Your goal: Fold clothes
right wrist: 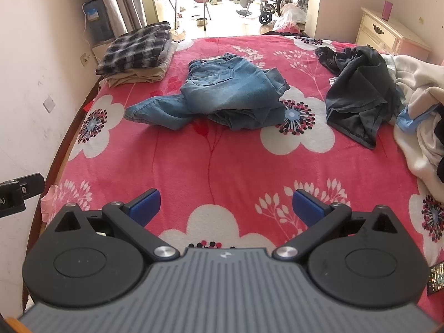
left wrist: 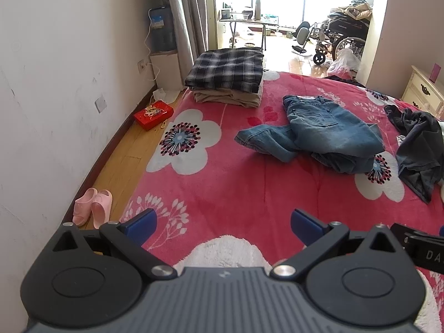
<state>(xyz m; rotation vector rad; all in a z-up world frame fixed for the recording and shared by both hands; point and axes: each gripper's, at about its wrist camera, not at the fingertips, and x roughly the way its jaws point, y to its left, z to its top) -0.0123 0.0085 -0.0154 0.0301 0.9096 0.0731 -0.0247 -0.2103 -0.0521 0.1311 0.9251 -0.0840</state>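
Note:
Crumpled blue jeans (left wrist: 319,133) (right wrist: 222,97) lie in the middle of the bed, one leg trailing to the left. To their right a dark grey garment (left wrist: 419,149) (right wrist: 358,100) is bunched up. At the bed's far left corner sits a folded stack topped by a plaid shirt (left wrist: 227,68) (right wrist: 136,48) over beige cloth. My left gripper (left wrist: 222,226) is open above the near edge of the bed, holding nothing. My right gripper (right wrist: 226,206) is open as well, empty, and well short of the jeans.
The bed wears a pink floral blanket (left wrist: 249,194) (right wrist: 222,166). White and light blue clothes (right wrist: 421,122) pile up at the right edge. Pink slippers (left wrist: 93,206) and a red box (left wrist: 152,113) lie on the wooden floor by the left wall. A cream dresser (right wrist: 385,32) stands beyond.

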